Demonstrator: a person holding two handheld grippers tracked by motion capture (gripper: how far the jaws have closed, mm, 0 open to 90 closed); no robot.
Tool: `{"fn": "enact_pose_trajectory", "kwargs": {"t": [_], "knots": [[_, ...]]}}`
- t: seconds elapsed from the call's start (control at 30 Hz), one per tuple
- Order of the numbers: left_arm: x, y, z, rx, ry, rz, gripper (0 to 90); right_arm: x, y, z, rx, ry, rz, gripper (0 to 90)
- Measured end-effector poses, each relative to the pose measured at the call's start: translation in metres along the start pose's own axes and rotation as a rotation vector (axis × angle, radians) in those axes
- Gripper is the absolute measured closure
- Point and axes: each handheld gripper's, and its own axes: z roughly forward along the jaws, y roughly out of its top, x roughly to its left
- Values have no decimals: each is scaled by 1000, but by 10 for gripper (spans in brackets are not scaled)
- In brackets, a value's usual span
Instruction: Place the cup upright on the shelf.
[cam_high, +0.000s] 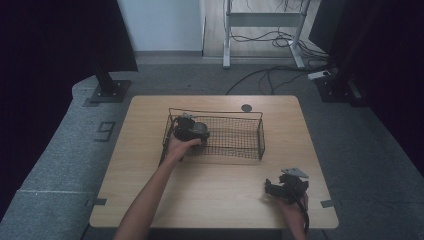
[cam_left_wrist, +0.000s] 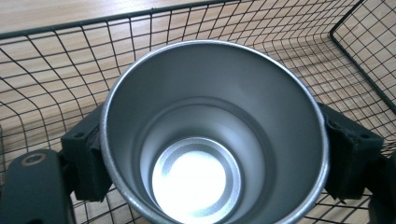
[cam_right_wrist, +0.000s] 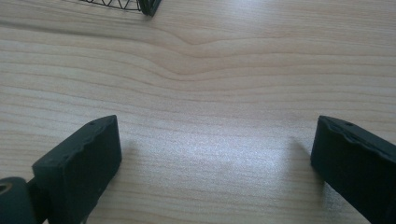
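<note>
Inside one basket (cam_high: 252, 131): one cup (cam_left_wrist: 212, 135); jaws clamped.

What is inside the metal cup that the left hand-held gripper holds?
The metal cup looks empty: its bare shiny bottom shows. Around it is the wire basket. What lies under the cup is covered.

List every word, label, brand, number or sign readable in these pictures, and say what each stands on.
None can be read: the metal cup, the wire basket, the wooden table and both hand-held grippers, left and right, show no lettering, label or number.
</note>
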Motion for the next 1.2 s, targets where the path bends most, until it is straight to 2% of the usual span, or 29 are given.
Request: {"fn": "enact_pose_trajectory", "kwargs": {"t": [0.3, 0.87, 0.97, 1.1, 1.2], "knots": [[0, -4, 7, 30, 8, -1, 147, 0, 0, 0, 0, 0, 0, 18], [-3, -3, 7, 65, 34, -9, 128, 0, 0, 0, 0, 0, 0, 18], [-3, -2, 6, 56, 32, -11, 123, 0, 0, 0, 0, 0, 0, 18], [-5, -1, -1, 12, 51, -4, 116, 0, 0, 0, 0, 0, 0, 18], [-5, 0, -5, -4, 47, -9, 113, 0, 0, 0, 0, 0, 0, 18]]}}
